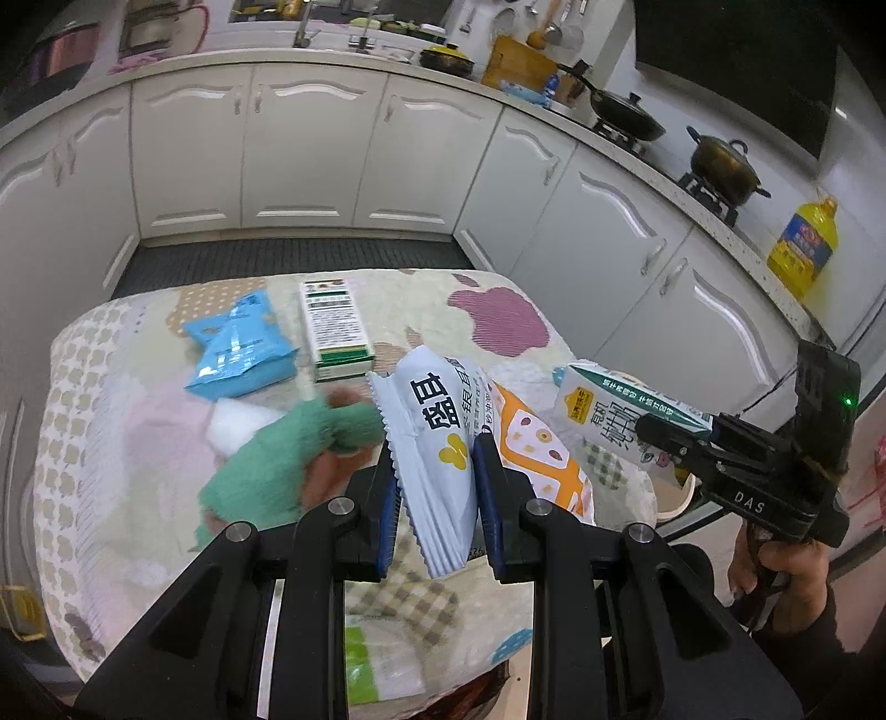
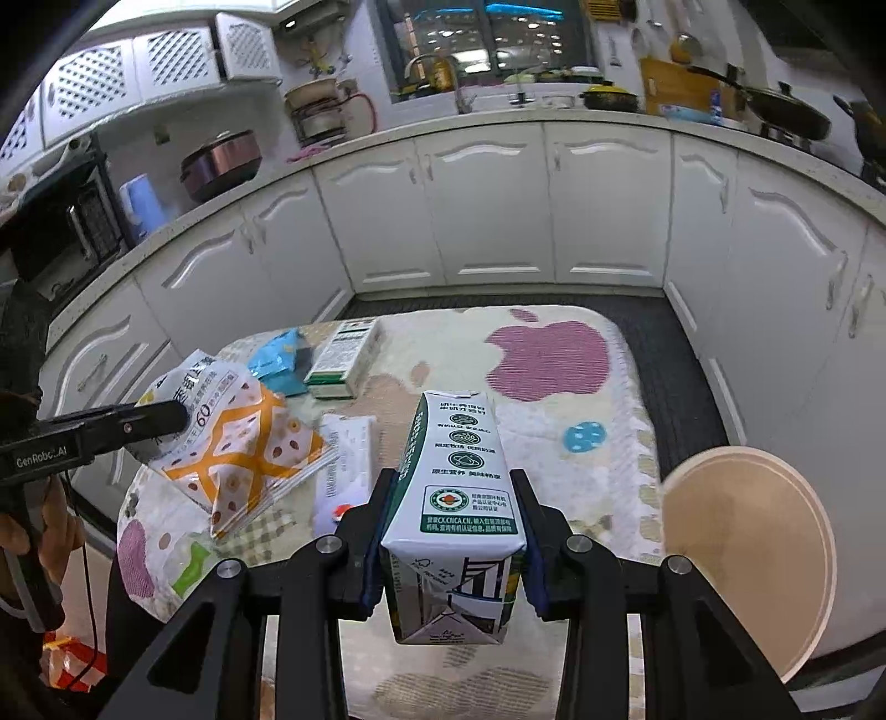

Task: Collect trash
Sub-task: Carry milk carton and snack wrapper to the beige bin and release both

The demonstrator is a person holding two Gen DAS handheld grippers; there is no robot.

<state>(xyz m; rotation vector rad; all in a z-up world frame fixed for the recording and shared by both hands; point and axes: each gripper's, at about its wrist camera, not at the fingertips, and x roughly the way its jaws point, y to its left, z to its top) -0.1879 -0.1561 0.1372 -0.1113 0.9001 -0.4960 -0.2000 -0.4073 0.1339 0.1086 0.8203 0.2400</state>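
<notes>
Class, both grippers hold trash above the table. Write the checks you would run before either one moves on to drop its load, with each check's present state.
1. Left gripper shut on the white and orange snack bag: ok.
2. Right gripper shut on the white and green milk carton: ok.
3. Both items lifted off the patterned table cover: ok.
4. Trash bin located: cannot tell, none identifiable.
5. Table cleared: not ok; blue wrapper and green and white box remain.

Home kitchen: white cabinets (image 2: 487, 205), pots on a gas stove (image 1: 720, 166), sink faucet (image 1: 302, 27).
</notes>
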